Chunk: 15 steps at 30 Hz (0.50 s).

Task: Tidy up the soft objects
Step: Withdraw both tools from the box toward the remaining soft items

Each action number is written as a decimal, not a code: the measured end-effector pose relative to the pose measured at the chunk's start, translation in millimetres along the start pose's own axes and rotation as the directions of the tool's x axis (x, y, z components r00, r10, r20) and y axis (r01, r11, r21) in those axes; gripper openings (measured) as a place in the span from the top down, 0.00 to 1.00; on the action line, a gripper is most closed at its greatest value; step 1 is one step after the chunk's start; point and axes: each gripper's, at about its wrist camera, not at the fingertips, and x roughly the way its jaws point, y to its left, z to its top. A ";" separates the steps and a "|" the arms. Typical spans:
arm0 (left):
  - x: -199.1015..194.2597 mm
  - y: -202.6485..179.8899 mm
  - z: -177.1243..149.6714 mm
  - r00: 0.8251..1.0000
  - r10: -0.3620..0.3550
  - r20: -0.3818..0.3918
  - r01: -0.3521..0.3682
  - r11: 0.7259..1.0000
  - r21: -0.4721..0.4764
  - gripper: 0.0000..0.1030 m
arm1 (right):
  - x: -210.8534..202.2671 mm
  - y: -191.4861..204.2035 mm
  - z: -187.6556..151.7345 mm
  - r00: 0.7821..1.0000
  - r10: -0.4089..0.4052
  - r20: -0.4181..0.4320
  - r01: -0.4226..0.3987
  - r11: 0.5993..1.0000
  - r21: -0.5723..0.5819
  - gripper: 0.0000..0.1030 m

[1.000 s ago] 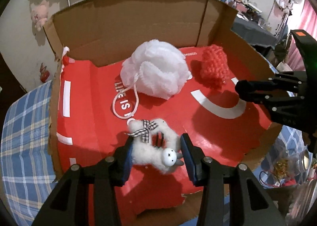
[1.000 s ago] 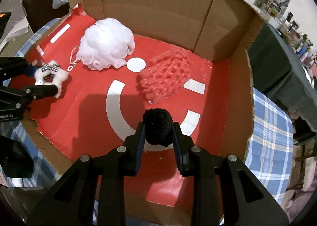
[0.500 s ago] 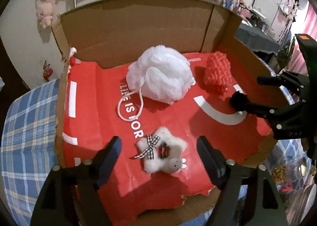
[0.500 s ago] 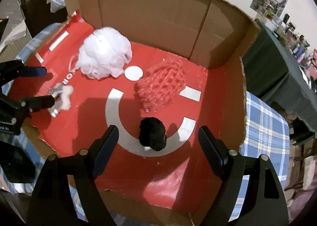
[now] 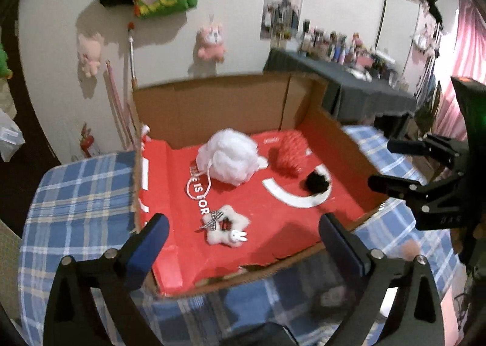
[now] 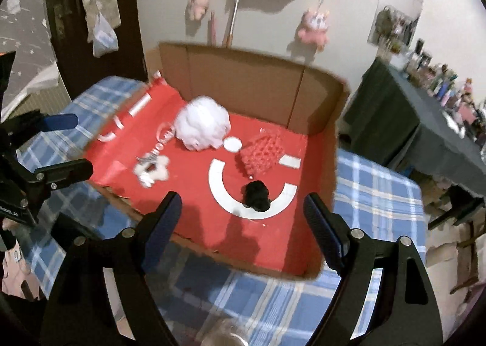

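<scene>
A cardboard box (image 5: pixel 231 103) (image 6: pixel 243 78) with a red floor holds four soft things: a white bath pouf (image 5: pixel 231 160) (image 6: pixel 203 127), a red knitted piece (image 5: pixel 288 156) (image 6: pixel 262 156), a black pompom (image 5: pixel 317 182) (image 6: pixel 256 195) and a white star plush with a checked bow (image 5: pixel 226 229) (image 6: pixel 152 169). My left gripper (image 5: pixel 241 239) is open and empty, held back above the box's near edge. My right gripper (image 6: pixel 243 215) is open and empty, also drawn back; it shows at the right of the left wrist view (image 5: pixel 395 166).
The box sits on a blue plaid tablecloth (image 5: pixel 79 200) (image 6: pixel 376 191). Plush toys (image 5: pixel 211 42) hang on the white wall behind. A dark table with bottles (image 5: pixel 349 72) (image 6: pixel 425 109) stands to the right. A glass rim (image 6: pixel 227 337) shows below my right gripper.
Both grippers opened, letting go of the star plush and the black pompom on the box floor, then pulled up and back away from the box.
</scene>
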 end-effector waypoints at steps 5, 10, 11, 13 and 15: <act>-53.1 -18.6 -12.2 0.994 -0.002 0.106 0.003 1.000 -0.004 0.00 | -54.8 18.1 -16.6 0.994 -0.012 0.105 0.013 1.000 -0.001 0.19; -92.0 -34.5 -30.2 0.982 0.012 0.187 -0.014 1.000 0.006 0.00 | -101.5 37.5 -41.1 0.979 0.013 0.203 -0.012 1.000 -0.008 0.13; -98.1 -36.2 -34.6 0.980 0.012 0.199 -0.011 1.000 -0.002 0.00 | -110.4 41.5 -46.5 0.974 0.017 0.225 -0.016 1.000 -0.005 0.12; -108.8 -39.1 -44.7 0.975 0.003 0.220 0.001 1.000 -0.017 0.00 | -127.6 48.5 -57.3 0.962 0.022 0.274 -0.022 1.000 -0.004 0.12; -119.3 -41.7 -56.1 0.968 0.000 0.252 0.006 1.000 -0.024 0.00 | -142.2 54.9 -69.1 0.949 0.014 0.314 -0.015 1.000 0.000 0.12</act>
